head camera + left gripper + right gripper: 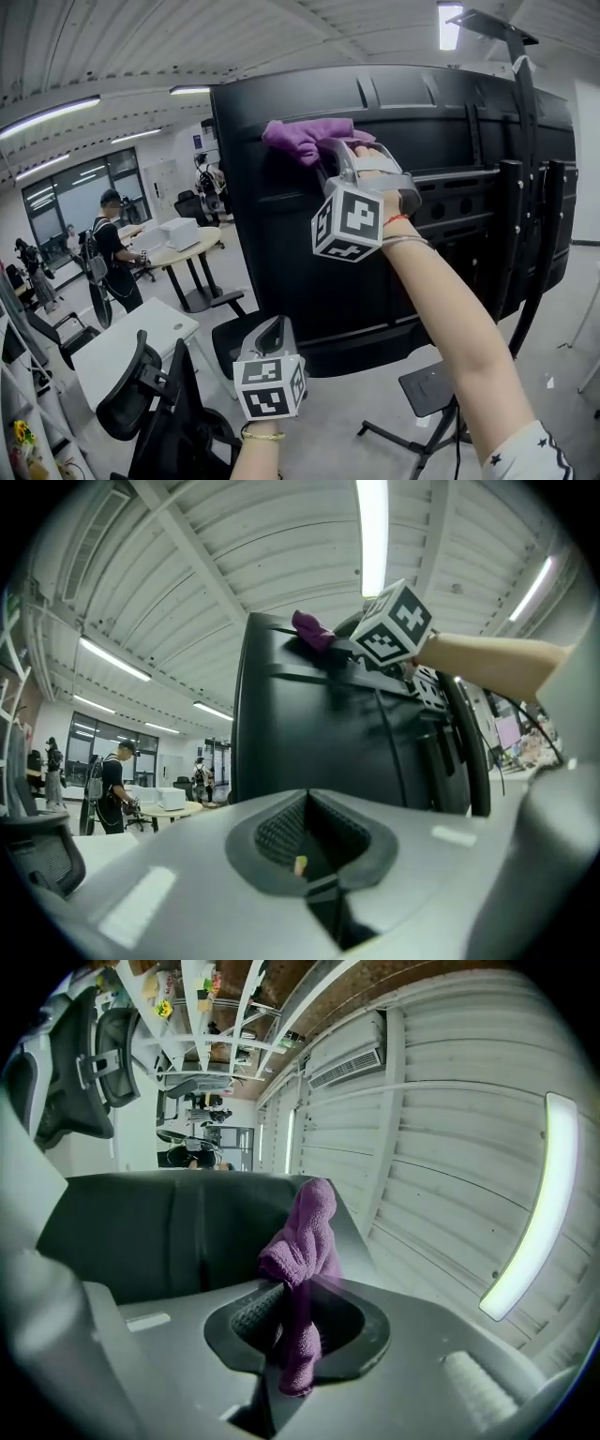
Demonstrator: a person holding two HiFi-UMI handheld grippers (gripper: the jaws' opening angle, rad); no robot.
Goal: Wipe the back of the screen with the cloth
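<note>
The black back of the big screen (pixel 309 244) fills the head view, standing on a wheeled stand. A purple cloth (pixel 305 137) is pressed against its upper left part, with my right gripper (pixel 326 156) shut on it. In the right gripper view the cloth (pixel 305 1241) hangs from between the jaws against the screen back (pixel 159 1227). My left gripper (pixel 273 339) hangs low in front of the screen's bottom edge, shut with nothing in it. From the left gripper view the screen back (pixel 319 733) rises ahead, with the cloth (pixel 312 630) near its top.
The stand's black uprights (pixel 511 234) and feet (pixel 417 436) are at the right. A black office chair (pixel 155 398) sits at lower left, beside white desks (pixel 117 347). People (pixel 111 248) stand around a round table (pixel 183 248) further back at left.
</note>
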